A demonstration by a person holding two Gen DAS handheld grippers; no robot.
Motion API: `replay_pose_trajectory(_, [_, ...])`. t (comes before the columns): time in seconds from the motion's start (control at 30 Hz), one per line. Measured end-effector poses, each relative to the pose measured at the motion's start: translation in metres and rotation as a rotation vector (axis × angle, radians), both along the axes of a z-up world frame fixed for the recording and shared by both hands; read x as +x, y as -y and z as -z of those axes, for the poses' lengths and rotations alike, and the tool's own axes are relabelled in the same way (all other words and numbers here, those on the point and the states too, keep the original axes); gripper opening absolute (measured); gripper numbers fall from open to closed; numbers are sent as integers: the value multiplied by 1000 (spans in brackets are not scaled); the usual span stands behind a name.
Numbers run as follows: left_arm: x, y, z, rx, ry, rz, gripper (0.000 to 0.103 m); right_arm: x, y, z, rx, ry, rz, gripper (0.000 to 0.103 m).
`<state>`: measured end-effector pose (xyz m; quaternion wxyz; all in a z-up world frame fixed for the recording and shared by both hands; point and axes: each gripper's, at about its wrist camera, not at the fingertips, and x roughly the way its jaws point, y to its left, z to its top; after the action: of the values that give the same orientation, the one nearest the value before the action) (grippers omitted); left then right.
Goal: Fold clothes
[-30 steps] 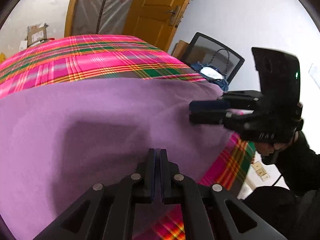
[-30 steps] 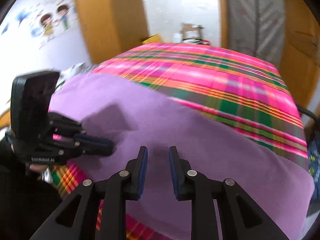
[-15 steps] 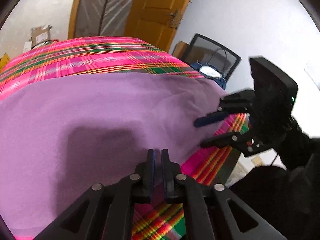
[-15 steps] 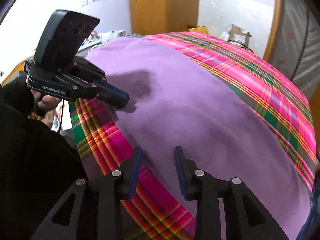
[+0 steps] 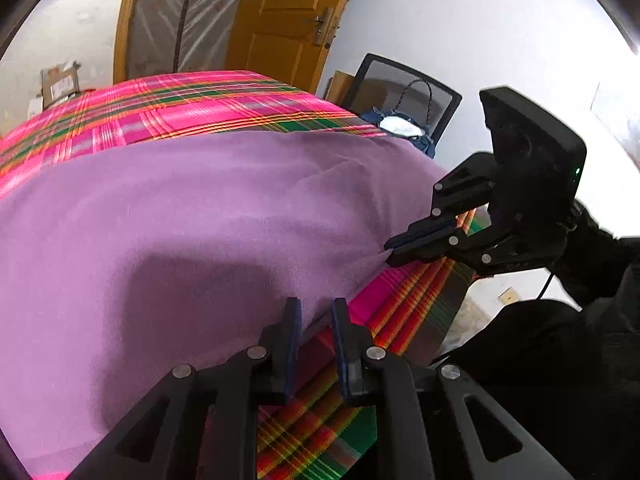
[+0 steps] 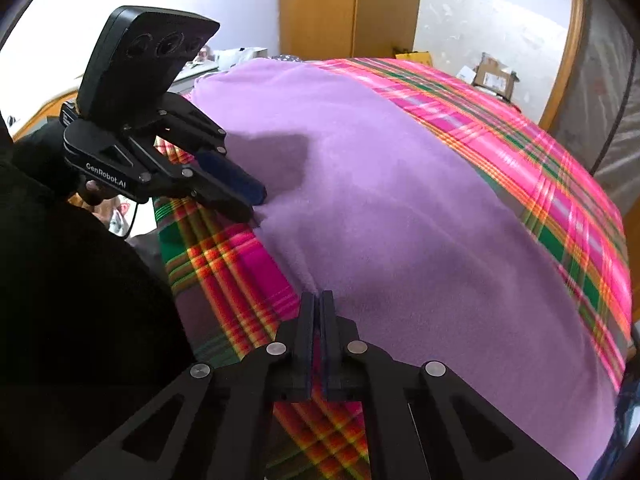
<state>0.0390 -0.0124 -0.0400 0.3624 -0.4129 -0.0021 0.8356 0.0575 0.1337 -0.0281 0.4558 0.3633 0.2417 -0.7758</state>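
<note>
Purple cloth (image 6: 400,220): near edge pinched in right tool (image 6: 317,300); left tool (image 5: 314,306) straddles it.

We're getting bright, even daylight in both views, no harsh glare. Soft dark shadows are falling on the purple cloth (image 5: 192,216), one ahead of each gripper. Fisheye is bending the door frame (image 5: 124,28) and bed cover (image 6: 560,184) hard at the edges, with black vignetting in the corners. The white wall (image 5: 500,24) is blowing out slightly. Focus is holding sharp mid-frame.
</note>
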Motion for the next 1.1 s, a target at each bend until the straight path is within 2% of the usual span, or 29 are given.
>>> replay_pose_trajectory(0.17, [4,18,-6,16,-19,-76,16,0,0,-11,-51,12,17,6])
replay_pose_trajectory(0.27, [7,46,-13,36,-41,-202,16,-4,4,-23,-109,-9,49,22])
replay_pose_trajectory(0.33, [10,77,-15,62,-35,-329,16,-7,15,-25,-135,-11,60,27])
replay_pose_trajectory(0.5, [30,155,-14,105,-3,-649,16,-11,54,-22,-149,-4,24,28])
replay_pose_trajectory(0.7, [50,212,-1,175,61,-898,19,-5,108,-15,-137,5,-99,28])
replay_pose_trajectory(0.83, [55,231,8,230,97,-973,19,0,135,-10,-115,-1,-167,28])
replay_pose_trajectory(1.1, [61,250,11,253,81,-1059,20,4,156,7,-46,7,-204,27])
